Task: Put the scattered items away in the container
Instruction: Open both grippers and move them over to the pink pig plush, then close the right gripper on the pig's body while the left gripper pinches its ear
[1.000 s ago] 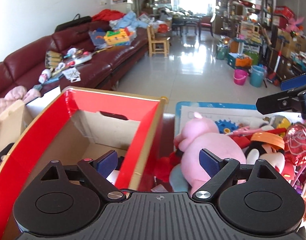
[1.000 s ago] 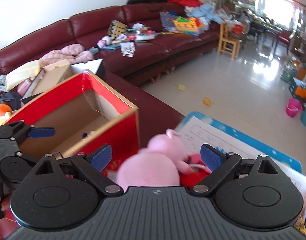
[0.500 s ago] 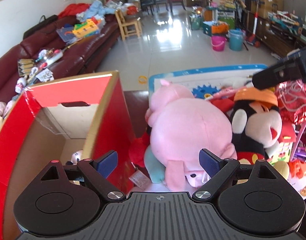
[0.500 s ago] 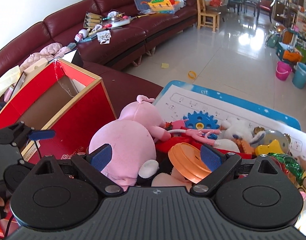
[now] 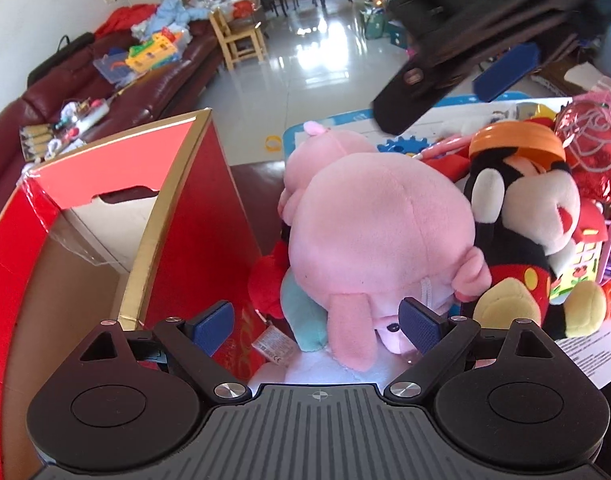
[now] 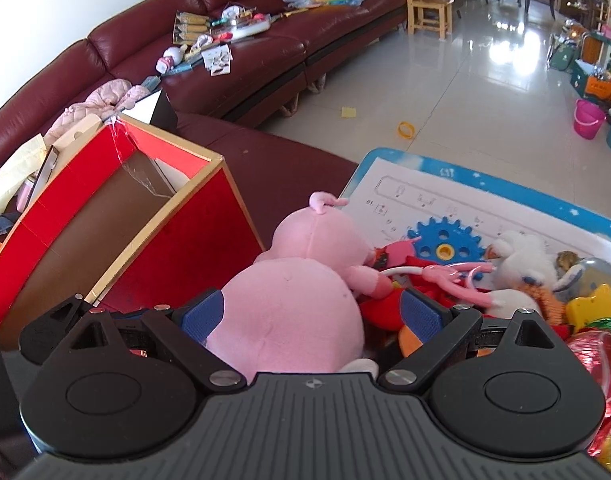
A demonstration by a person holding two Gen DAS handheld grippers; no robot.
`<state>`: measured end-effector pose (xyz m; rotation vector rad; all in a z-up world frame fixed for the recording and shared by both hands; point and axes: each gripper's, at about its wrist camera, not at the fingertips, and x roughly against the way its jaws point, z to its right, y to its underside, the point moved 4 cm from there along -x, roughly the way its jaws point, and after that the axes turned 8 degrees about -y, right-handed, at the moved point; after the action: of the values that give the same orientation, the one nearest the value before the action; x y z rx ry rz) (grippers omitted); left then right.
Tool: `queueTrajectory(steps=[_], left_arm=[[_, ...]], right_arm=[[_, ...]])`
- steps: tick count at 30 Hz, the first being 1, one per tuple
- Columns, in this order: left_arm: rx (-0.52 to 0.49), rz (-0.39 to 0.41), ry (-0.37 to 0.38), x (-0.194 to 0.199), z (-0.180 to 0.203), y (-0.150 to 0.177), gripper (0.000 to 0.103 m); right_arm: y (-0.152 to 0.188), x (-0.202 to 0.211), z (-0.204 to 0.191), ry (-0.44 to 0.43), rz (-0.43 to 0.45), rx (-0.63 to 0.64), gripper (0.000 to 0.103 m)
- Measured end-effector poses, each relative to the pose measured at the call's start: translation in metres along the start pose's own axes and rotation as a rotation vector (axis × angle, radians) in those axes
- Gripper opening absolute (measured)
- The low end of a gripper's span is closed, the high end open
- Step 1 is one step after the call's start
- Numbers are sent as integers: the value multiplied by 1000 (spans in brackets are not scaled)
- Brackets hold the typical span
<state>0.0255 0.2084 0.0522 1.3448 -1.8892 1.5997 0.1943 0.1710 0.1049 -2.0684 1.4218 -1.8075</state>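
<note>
The pink pig (image 5: 369, 232) is best squeezed at its round middle by the wide-open left hand-held gripper (image 5: 315, 326); the red box (image 5: 177, 216) waits at 10 o'clock. The right hand-held gripper (image 6: 311, 314) is wide open too.

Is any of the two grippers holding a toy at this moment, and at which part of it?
Nothing is held. The left gripper and the right gripper are both open around the pink plush pig, jaws not closed on it.

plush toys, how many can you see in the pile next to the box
3 clearly: the pink pig plush nearest the red box, the Mickey Mouse plush right beside it, and a white plush farther back by the blue gear. Others may be buried underneath.
</note>
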Motion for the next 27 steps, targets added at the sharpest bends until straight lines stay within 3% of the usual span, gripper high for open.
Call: queueTrajectory(steps=[4, 7, 14, 21, 27], left_arm=[[-43, -3, -6, -4, 8, 0, 96], [-11, -28, 88, -8, 10, 0, 85], [-9, -50, 149, -22, 13, 7, 79], [32, -74, 177, -32, 5, 12, 80], [25, -79, 179, -36, 5, 13, 82]], right_arm=[[-2, -27, 1, 19, -43, -31, 96], [-5, -41, 5, 35, -64, -62, 96], [-8, -58, 14, 31, -99, -105, 97], [-10, -81, 14, -8, -153, -174, 100], [-7, -101, 13, 16, -169, -168, 103]])
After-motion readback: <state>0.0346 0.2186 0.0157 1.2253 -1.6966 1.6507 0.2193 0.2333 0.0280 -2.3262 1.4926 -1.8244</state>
